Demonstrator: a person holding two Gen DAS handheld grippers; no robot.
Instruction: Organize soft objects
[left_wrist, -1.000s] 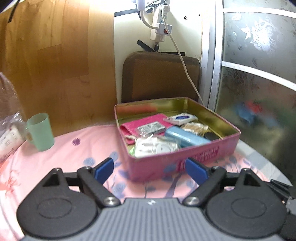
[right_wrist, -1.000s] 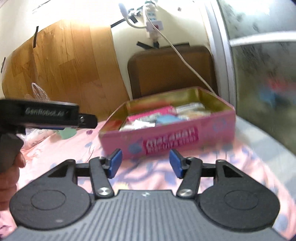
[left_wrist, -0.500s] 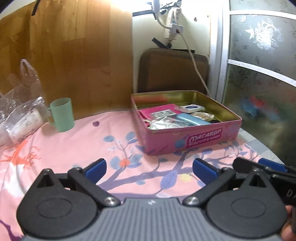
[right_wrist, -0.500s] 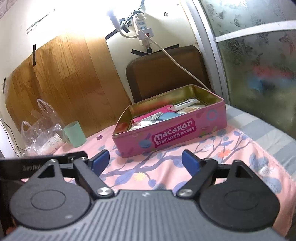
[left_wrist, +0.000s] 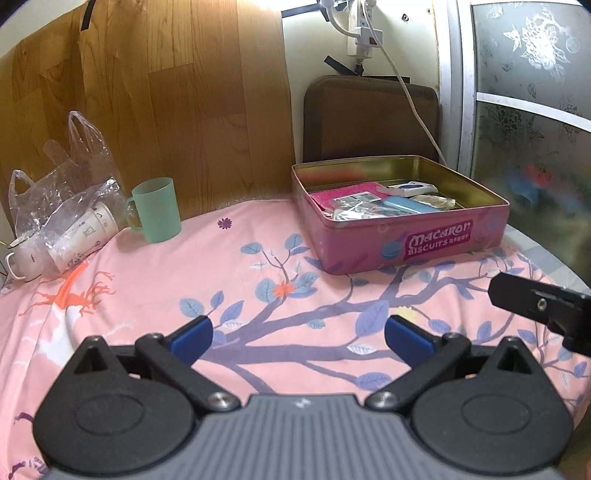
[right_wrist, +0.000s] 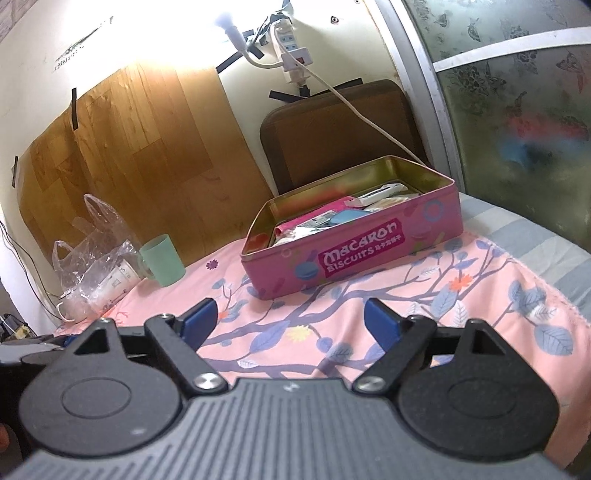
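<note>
A pink macaron biscuit tin (left_wrist: 436, 242) (right_wrist: 354, 254) stands without a lid on the pink flowered cloth (left_wrist: 229, 280) (right_wrist: 424, 295). Inside lie a pink pouch (left_wrist: 343, 192), a light blue case (left_wrist: 406, 205), foil packets (left_wrist: 354, 210) and a white packet (left_wrist: 410, 188). My left gripper (left_wrist: 297, 338) hangs open over the cloth, well short of the tin, nothing between its fingers. My right gripper (right_wrist: 291, 319) is also open and empty, in front of the tin. A black part of the right gripper (left_wrist: 543, 310) shows at the right edge of the left wrist view.
A green cup (left_wrist: 157, 208) (right_wrist: 164, 264) stands at the back left beside a clear plastic bag with white cups (left_wrist: 62, 221) (right_wrist: 99, 269). A brown chair back (left_wrist: 369, 118) and a white cable (left_wrist: 413, 99) lie behind the tin. A frosted glass door (left_wrist: 532, 110) is on the right.
Both grippers have pulled back from the tin, which now looks smaller and farther. Both sets of jaws have spread wider. The cup and bag have come into the left wrist view.
</note>
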